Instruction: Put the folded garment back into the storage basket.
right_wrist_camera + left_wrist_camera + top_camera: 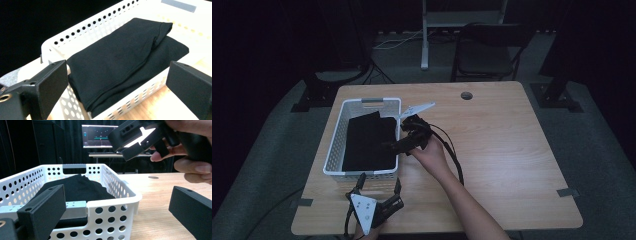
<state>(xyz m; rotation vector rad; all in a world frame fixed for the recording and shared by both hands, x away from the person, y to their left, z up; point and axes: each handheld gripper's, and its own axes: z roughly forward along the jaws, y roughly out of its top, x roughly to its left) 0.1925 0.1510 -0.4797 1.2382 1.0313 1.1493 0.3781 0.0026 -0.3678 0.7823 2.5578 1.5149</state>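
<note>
A white perforated basket [335,145] stands on the left part of the wooden table [502,145]. A folded black cloth [368,141] lies flat inside it. A hand holds my right gripper [396,136] at the basket's right rim, jaws open and pointing over the cloth. In the right gripper view the open right gripper [118,85] frames the cloth [120,57] and the basket [82,30], with nothing gripped. My left gripper [380,182] sits just before the basket's near wall, jaws open and empty. The left gripper view looks past the open left gripper [117,212] at the basket [112,202], the cloth [80,187] and the right gripper [137,137].
A round cable hole [466,95] sits at the table's far edge. Tape pieces [568,192] mark the near corners. A dark chair [487,50] and a white stand [425,35] are beyond the table. A lit monitor [98,136] glows in the background.
</note>
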